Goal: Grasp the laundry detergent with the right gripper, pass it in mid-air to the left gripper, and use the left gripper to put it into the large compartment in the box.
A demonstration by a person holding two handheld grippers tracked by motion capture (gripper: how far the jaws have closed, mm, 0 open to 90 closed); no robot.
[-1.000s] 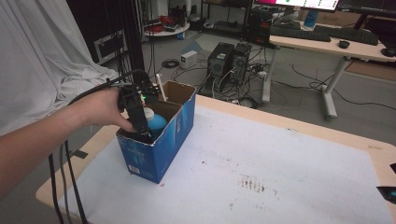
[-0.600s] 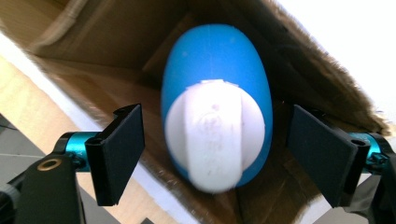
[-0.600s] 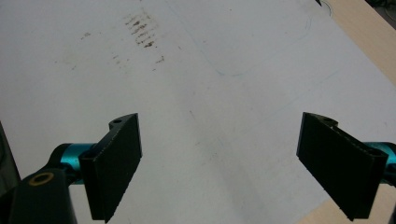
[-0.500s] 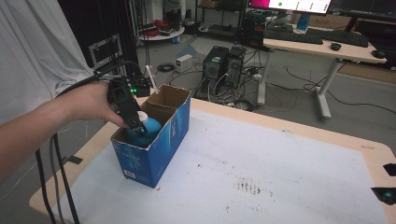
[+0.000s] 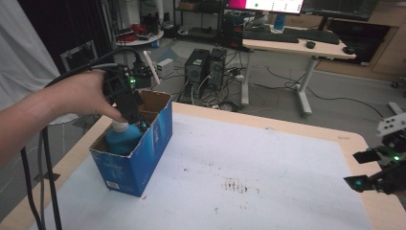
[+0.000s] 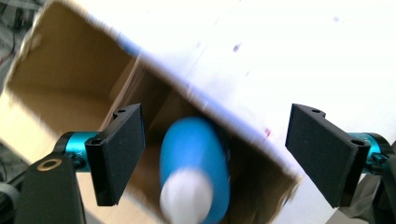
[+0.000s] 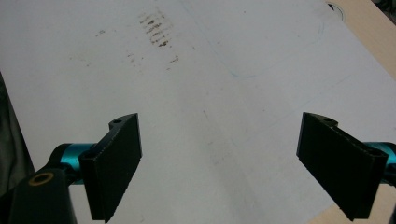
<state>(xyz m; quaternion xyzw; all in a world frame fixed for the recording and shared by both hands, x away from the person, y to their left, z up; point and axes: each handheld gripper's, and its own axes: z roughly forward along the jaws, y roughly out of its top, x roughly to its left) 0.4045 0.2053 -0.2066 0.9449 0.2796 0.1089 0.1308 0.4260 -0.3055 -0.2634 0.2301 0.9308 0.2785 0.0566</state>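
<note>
A blue cardboard box (image 5: 143, 158) stands open-topped at the table's left. Inside it lies a blue bottle (image 5: 122, 138) with a white cap (image 6: 187, 200). My left gripper (image 5: 138, 122) hovers just above the box's opening, a hand wrapped around its body. Its jaws have just been opening and now stand wide apart. The bottle (image 6: 196, 158) lies below the gap between the pads, and neither pad touches it. My right gripper (image 5: 360, 169) hangs at the table's right edge, open, with only the white table cover (image 7: 210, 70) beneath it.
Brown smudges (image 5: 237, 184) mark the white cover mid-table. Beyond the far edge stand computer towers (image 5: 206, 69) on the floor and a desk (image 5: 297, 45). A white cloth (image 5: 24, 52) hangs at the left. Black cables (image 5: 33, 158) trail from the left gripper.
The left gripper has let go of the blue bottle and risen out of the box with its jaws spread. The bottle stays in the box. The right gripper has kept still.
</note>
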